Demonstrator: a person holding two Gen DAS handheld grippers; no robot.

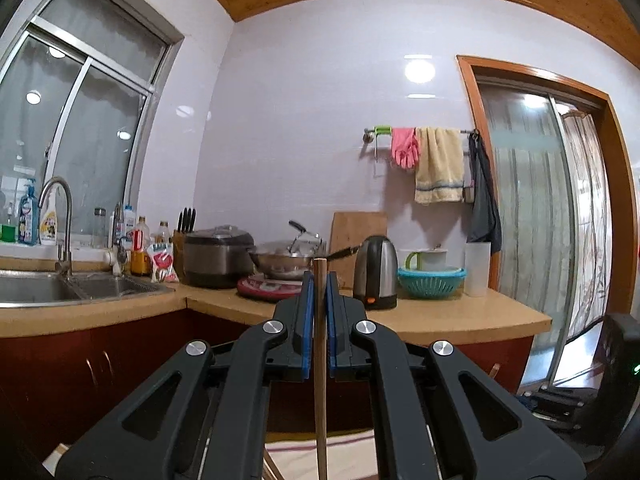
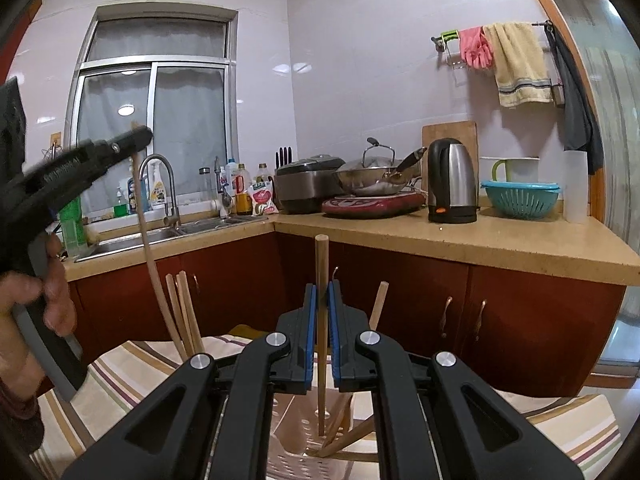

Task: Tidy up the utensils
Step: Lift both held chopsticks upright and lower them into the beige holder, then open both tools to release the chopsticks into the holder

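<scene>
In the left wrist view my left gripper (image 1: 320, 280) is shut on an upright wooden chopstick (image 1: 320, 408), its top just above the blue pads. The right wrist view shows my right gripper (image 2: 321, 292) shut on another upright chopstick (image 2: 321, 260). That stick's lower end reaches into a pale perforated utensil holder (image 2: 288, 464), where more chopsticks (image 2: 344, 440) lie slanted. Others stand up at the left (image 2: 186, 320) and right (image 2: 378, 304). At the left of that view a hand (image 2: 52, 292) holds the left gripper (image 2: 138, 136) with its long chopstick (image 2: 148, 240) hanging down.
A striped cloth (image 2: 120, 376) lies under the holder. Behind runs an L-shaped counter (image 2: 480, 240) with a sink (image 2: 160, 236), rice cooker (image 2: 308, 184), wok (image 2: 372, 180), kettle (image 2: 452, 184) and teal colander (image 2: 520, 200). Red cabinet doors (image 2: 520, 320) stand below.
</scene>
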